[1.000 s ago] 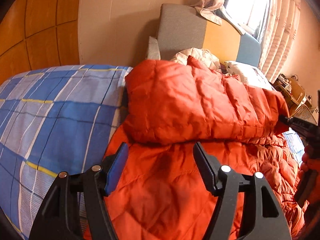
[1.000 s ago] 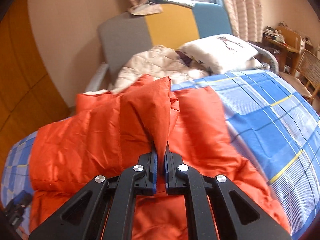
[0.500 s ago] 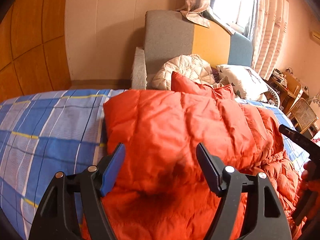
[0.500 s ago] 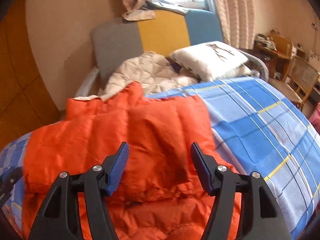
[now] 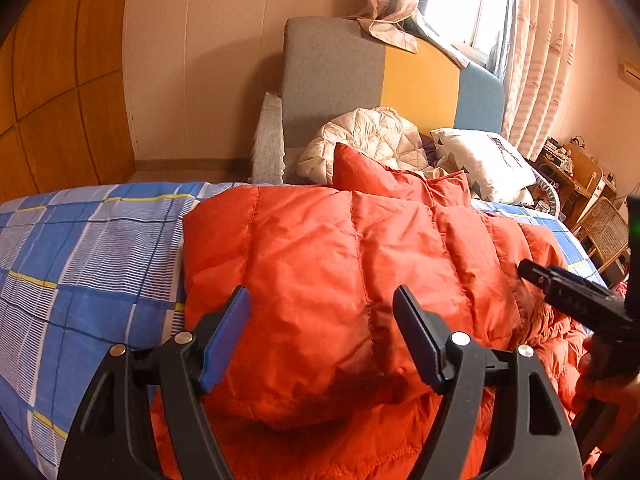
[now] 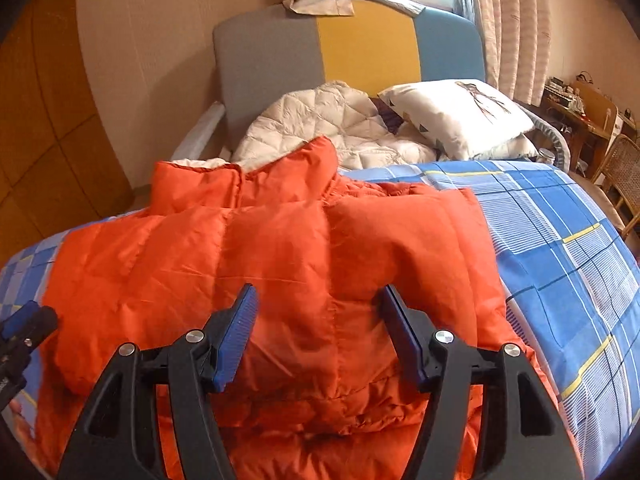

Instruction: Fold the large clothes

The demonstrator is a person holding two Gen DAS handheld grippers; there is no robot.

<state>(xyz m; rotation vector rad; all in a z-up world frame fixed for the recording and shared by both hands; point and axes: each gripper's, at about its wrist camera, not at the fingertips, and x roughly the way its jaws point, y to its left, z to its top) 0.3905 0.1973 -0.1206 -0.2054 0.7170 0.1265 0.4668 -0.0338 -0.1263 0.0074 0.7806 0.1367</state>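
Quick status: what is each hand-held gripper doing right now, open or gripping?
Left hand-held gripper: open, holding nothing, above the puffy orange quilted down jacket.
Right hand-held gripper: open, holding nothing, above the same jacket.

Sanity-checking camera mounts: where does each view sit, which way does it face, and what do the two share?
Left wrist: on the left gripper, jaws open, low over the orange puffer jacket, facing the headboard; the right gripper and holding hand show at right.
Right wrist: on the right gripper, jaws open, facing the same way over the jacket; the left gripper's tip shows at left.
Shared: jacket, plaid bedsheet, headboard, cream quilt, pillow.
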